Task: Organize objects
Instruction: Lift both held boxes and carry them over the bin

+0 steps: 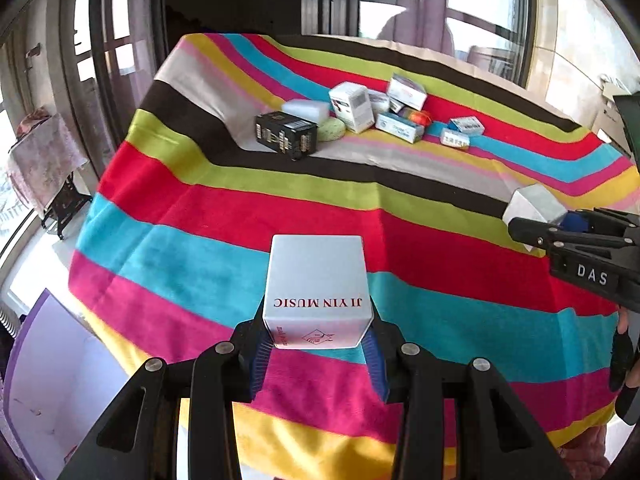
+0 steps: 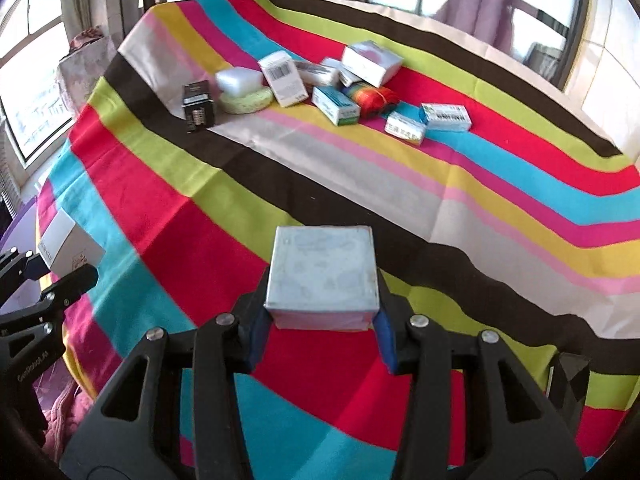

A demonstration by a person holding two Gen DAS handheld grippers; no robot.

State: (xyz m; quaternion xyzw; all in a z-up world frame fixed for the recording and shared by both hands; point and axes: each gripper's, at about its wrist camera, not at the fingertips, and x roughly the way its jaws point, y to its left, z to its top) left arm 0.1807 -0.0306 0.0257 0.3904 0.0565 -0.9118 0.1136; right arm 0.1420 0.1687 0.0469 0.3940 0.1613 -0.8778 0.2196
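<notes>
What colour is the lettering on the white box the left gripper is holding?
Red: "JI YIN MUSIC" on the white box, printed upside down, clearest in the left wrist view, held by the left gripper.

"How many cartons in the far heap?"

"One black carton with gold print (image 2: 198,106). Then six pale ones I can separate: tall white barcode carton (image 2: 282,78), flat white carton (image 2: 316,72), broad white carton (image 2: 370,62), teal-and-white carton (image 2: 336,105), small white carton (image 2: 404,128), blue-and-white carton (image 2: 445,117). A seventh may be tucked under; I can't tell."

"Anything that isn't a carton?"

"Three things: one round yellow-green sponge (image 2: 246,101), one translucent white block (image 2: 238,80), one rainbow-coloured bundle (image 2: 374,98)."

"And up close?"

"Two tools, one carton gripped in each: left tool (image 1: 316,332) has a white cube carton printed JI YIN MUSIC (image 1: 316,280), right tool (image 2: 322,320) a pale grey-blue square carton (image 2: 322,276)."
</notes>
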